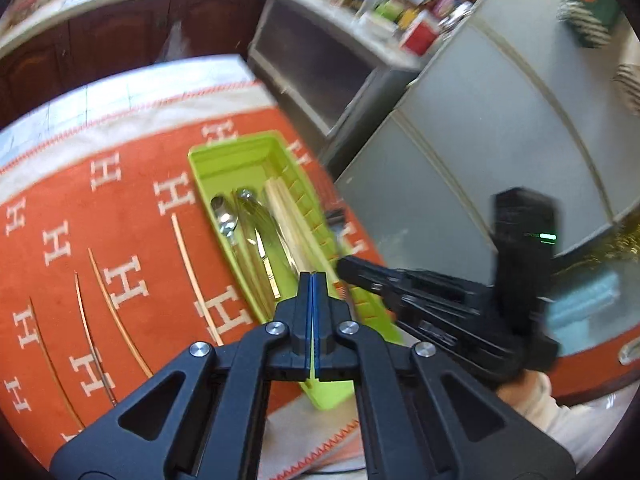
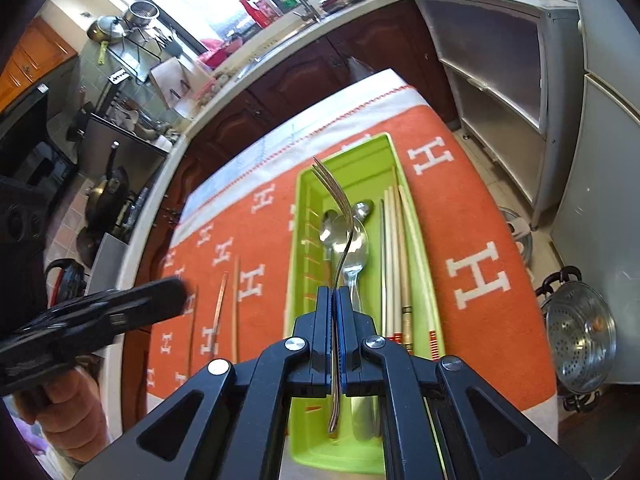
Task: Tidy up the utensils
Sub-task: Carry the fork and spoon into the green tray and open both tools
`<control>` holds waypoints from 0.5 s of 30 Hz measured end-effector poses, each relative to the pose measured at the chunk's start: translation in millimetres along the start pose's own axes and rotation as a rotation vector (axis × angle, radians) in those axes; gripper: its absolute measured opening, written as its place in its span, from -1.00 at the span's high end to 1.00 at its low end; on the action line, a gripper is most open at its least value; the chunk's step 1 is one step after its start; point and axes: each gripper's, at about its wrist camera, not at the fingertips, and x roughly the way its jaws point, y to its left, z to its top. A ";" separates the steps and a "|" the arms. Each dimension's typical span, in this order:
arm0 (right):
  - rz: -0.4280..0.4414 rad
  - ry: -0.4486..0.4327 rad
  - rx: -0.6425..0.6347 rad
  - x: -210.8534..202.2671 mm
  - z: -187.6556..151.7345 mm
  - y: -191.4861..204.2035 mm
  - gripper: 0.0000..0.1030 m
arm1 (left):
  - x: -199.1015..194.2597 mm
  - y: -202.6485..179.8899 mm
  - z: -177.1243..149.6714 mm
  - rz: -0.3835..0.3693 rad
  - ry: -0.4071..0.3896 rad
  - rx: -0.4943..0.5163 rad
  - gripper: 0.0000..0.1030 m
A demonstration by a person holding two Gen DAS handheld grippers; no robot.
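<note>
My right gripper (image 2: pixel 335 290) is shut on a metal fork (image 2: pixel 326 176); its tines point up and away, and its handle runs back between the pads. The fork hangs over a lime-green utensil tray (image 2: pixel 360 160) holding spoons (image 2: pixel 352 240) in the middle section and pale chopsticks (image 2: pixel 394 264) on the right. My left gripper (image 1: pixel 312 276) is shut and holds nothing, above the near end of the tray (image 1: pixel 240 160). In the left wrist view the right gripper (image 1: pixel 344 268) reaches in from the right. Loose chopsticks (image 1: pixel 192 272) lie on the cloth left of the tray.
An orange cloth (image 2: pixel 480 208) with white H letters covers the table. Dark wood counter cabinets (image 2: pixel 280 80) run behind it, and a grey metal shelf unit (image 2: pixel 500 80) stands to the right. A steel steamer pot (image 2: pixel 580 336) sits on the floor. A hand (image 2: pixel 68 408) holds the left gripper (image 2: pixel 176 286).
</note>
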 end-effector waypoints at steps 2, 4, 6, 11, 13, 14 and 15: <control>-0.017 0.017 -0.003 9.5 1.1 -3.4 0.96 | 16.2 7.5 -0.1 0.025 0.024 -0.019 1.00; -0.030 0.035 -0.010 19.3 1.8 -5.9 0.96 | 23.1 13.0 -2.9 0.035 0.027 -0.020 1.00; -0.042 0.053 -0.015 30.0 3.3 -10.1 0.96 | 24.7 15.2 -6.0 0.055 0.021 -0.011 1.00; -0.061 0.099 -0.027 60.0 12.1 -7.4 0.96 | 21.0 25.6 -13.2 0.114 0.003 -0.006 1.00; -0.074 0.115 -0.034 72.9 16.0 -4.1 0.95 | 19.9 34.0 -15.5 0.132 0.002 -0.019 1.00; -0.078 0.131 -0.044 79.7 18.0 -2.9 0.95 | 19.7 37.5 -16.0 0.138 0.002 -0.023 1.00; -0.080 0.139 -0.046 86.0 20.0 -0.6 0.95 | 20.4 42.4 -17.1 0.145 0.004 -0.030 1.00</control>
